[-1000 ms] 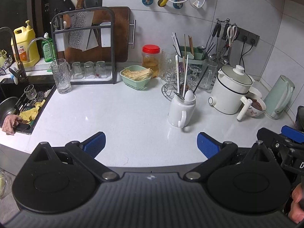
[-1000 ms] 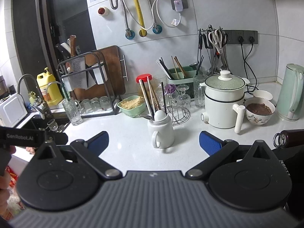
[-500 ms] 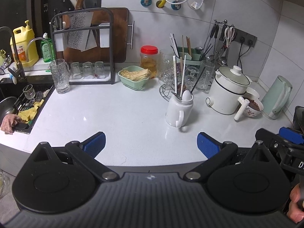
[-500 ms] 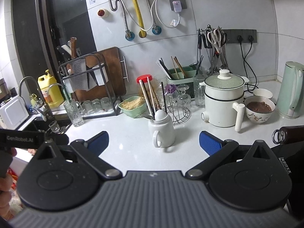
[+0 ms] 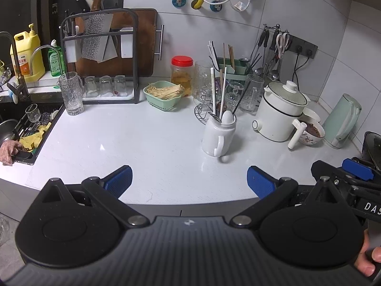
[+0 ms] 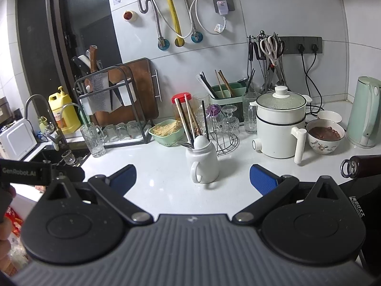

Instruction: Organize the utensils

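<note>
A: Wide white countertop (image 5: pixel 133 140) fills the frame, and both grippers hang over its near edge.

B: Left gripper (image 5: pixel 189 181) is spread wide, nothing between the blue pads; right gripper (image 6: pixel 193 178) is released just the same.

A: The white mug (image 6: pixel 203 164) stands at twelve o'clock from the right gripper, well apart, handle facing it.

B: Chopsticks (image 6: pixel 184 119), a white spoon (image 6: pixel 200 141) and metal spoons sit upright inside.

A: The green utensil caddy (image 6: pixel 227 100) waits at the wall behind.

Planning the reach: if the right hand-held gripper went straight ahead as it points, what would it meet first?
Probably the white mug holding utensils, which sits almost centred between the open right hand-held gripper fingers; depth is uncertain.
</note>
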`<state>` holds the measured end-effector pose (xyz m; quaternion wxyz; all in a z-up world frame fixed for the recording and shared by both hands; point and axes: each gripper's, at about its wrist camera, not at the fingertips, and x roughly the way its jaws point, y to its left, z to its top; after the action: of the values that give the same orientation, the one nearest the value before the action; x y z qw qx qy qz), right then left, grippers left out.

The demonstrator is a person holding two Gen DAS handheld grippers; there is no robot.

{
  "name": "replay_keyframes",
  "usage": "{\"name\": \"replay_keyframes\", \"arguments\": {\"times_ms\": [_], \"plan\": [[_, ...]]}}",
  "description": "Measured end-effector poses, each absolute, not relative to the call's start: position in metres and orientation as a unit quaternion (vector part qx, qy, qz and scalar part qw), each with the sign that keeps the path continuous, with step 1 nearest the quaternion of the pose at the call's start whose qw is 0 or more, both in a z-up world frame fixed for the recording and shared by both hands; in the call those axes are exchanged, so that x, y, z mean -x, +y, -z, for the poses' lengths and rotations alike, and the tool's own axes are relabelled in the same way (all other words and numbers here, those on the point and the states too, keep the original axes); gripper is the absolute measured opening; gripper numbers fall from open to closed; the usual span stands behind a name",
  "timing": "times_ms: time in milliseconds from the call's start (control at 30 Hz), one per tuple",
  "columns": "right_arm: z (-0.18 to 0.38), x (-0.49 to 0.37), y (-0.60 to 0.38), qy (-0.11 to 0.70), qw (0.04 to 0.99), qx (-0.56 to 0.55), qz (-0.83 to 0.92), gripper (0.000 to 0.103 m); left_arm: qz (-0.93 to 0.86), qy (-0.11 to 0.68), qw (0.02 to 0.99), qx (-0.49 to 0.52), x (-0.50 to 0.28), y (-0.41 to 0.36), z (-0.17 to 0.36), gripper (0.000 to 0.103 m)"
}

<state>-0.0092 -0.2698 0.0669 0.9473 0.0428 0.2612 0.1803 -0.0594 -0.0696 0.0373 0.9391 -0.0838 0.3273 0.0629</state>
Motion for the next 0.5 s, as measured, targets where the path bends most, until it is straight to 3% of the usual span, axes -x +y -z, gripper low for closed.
{"name": "replay_keyframes", "arguments": {"times_ms": [500], "plan": [[-0.0666, 0.0023, -0.2743, 0.261, 0.947, -0.033, -0.183, 0.103, -0.059, 0.344, 0.934, 0.075, 0.0526, -0.0783, -0.0305, 0.103]]}}
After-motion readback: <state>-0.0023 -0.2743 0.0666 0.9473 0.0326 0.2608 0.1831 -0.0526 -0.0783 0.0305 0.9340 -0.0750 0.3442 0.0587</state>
